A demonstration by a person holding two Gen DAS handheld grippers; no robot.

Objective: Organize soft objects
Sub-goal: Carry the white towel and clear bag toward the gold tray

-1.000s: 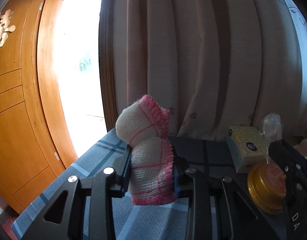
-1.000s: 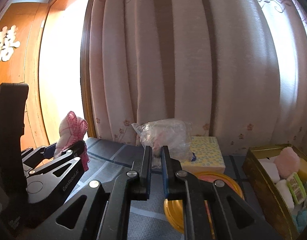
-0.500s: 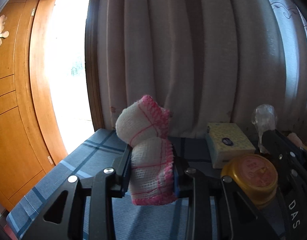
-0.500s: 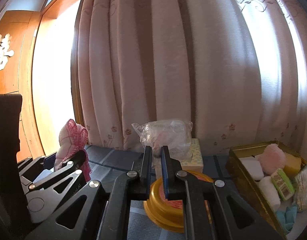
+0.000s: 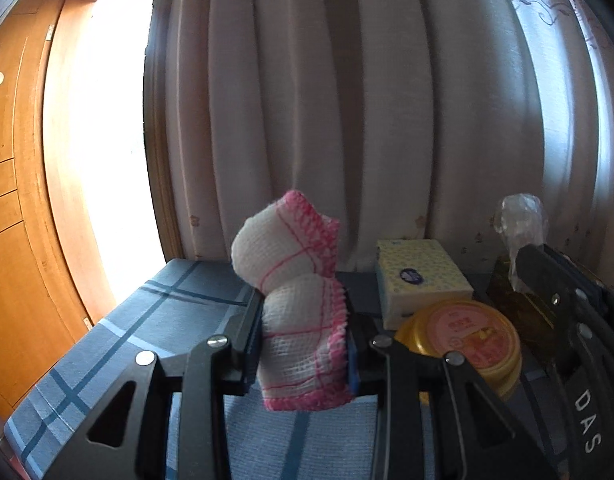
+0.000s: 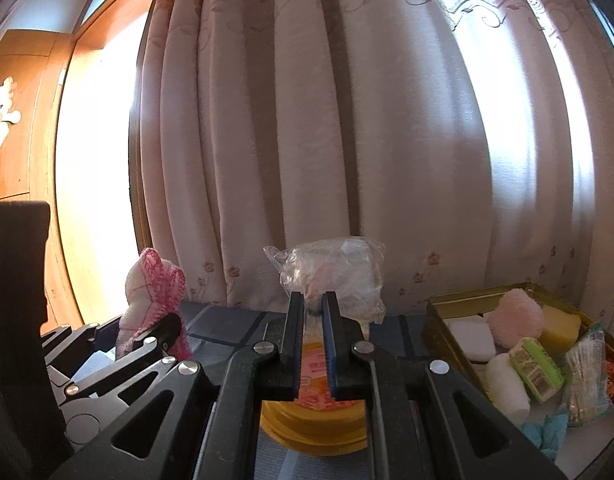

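Both views have swung rightward across the room since a second ago: the bright doorway and wooden panelling take up less of the left side, the pleated pale curtain [image 5: 347, 120] fills more of the middle, and the round gold tin with a pink label [image 5: 465, 334] has come further into the left wrist view, now sitting just right of the left gripper's fingers.

The left gripper [image 5: 305, 344] is clamped on a folded white gauze cloth with pink stitched edging [image 5: 299, 300], its two black fingers pressing the lower half while the upper fold stands above them. The cloth is held off the blue plaid-covered worktop [image 5: 147, 320]. From the right wrist view the same cloth [image 6: 153, 300] shows at the left, held in the left gripper's frame.

The right gripper [image 6: 311, 344] is closed on the lower edge of a crumpled clear plastic bag [image 6: 335, 276], which rises above the fingertips; something pale and pink shows inside it, too blurred to name. In the left wrist view that bag [image 5: 521, 220] stands up at the right.

A yellow patterned tissue box [image 5: 421, 276] rests on the worktop behind the gold tin. At the right of the right wrist view an open gold rectangular tin box [image 6: 435, 320] holds soft items: a pink fluffy puff [image 6: 515, 318], a white sponge block [image 6: 469, 338] and a yellow sponge [image 6: 559, 324].
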